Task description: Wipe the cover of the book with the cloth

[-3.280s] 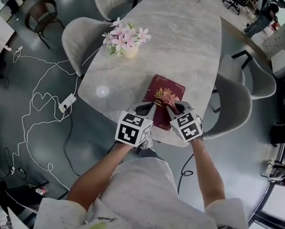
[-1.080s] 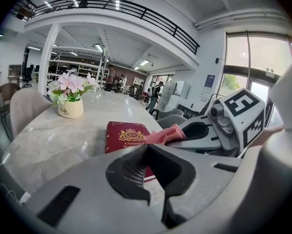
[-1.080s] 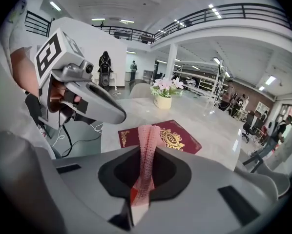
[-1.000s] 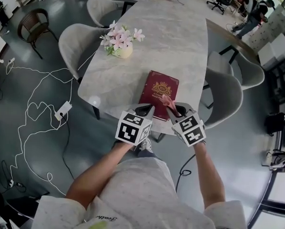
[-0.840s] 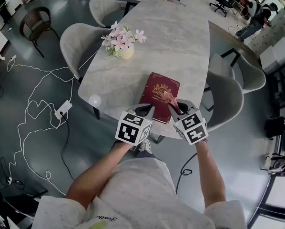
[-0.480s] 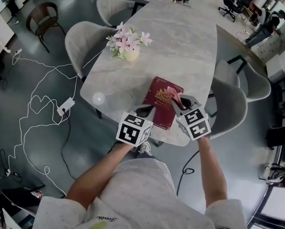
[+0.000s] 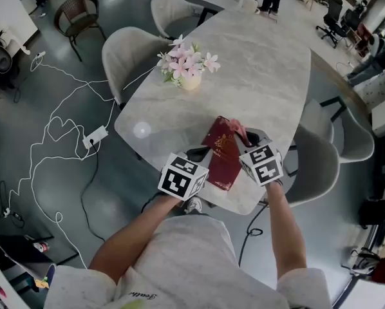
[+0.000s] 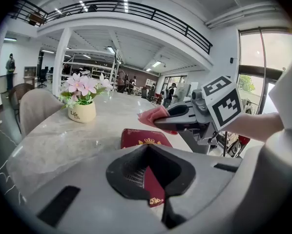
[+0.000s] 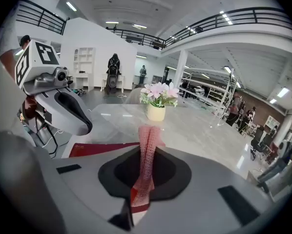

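A dark red book (image 7: 223, 154) with a gold crest lies near the front edge of the marble table (image 7: 270, 63). It looks tipped up on its left side. My left gripper (image 7: 201, 153) is shut on the book's near edge; the left gripper view shows the red cover (image 8: 143, 139) running between the jaws. My right gripper (image 7: 248, 138) is shut on a pink cloth (image 7: 236, 130), which hangs over the far right part of the cover. The cloth (image 9: 148, 147) rises between the right jaws, with the book (image 9: 99, 149) lying below to the left.
A pot of pink flowers (image 7: 190, 69) stands further back on the table. Grey chairs (image 7: 133, 55) (image 7: 322, 166) line both sides. White cables and a power strip (image 7: 94, 136) lie on the floor at left. People stand far off in the hall.
The right gripper has carried the cloth from the near end of the cover toward its far end. The book, flat before, now looks narrower and tilted. The left gripper has stayed at the near edge.
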Demonstrator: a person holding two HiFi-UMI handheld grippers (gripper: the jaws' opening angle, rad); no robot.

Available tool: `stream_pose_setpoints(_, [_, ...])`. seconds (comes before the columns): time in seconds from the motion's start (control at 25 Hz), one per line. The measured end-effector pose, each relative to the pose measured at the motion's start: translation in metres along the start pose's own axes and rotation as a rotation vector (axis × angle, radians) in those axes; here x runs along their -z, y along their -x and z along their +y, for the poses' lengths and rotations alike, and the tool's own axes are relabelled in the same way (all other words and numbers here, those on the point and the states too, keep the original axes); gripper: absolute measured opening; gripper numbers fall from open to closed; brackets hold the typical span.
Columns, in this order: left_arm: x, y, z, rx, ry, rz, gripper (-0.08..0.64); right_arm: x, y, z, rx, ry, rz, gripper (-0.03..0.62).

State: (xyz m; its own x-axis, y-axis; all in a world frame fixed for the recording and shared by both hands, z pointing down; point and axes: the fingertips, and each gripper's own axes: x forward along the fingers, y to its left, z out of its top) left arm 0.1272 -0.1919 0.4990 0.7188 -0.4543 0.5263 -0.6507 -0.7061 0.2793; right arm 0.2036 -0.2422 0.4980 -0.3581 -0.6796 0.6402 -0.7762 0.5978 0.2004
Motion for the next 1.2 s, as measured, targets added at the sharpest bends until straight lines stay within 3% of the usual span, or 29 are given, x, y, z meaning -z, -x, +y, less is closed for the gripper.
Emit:
stream_pose_setpoints(0.4, [0.001,-0.010,0.020,-0.074,0.044,0.014,0.008,0.009,-0.048,-0.015,-0.064,0.048,0.035,0.015])
stream_pose_setpoints(0.68, [-0.001,-0.011,0.029,-0.105,0.054,0.020,0.008,0.014,-0.066,-0.019,-0.090,0.031,0.047,0.015])
stream_pose_setpoints(1.2, [0.003,-0.010,0.034,-0.098,0.057,0.030,0.008,0.018,-0.071,-0.011,-0.097,0.035,0.067,0.015])
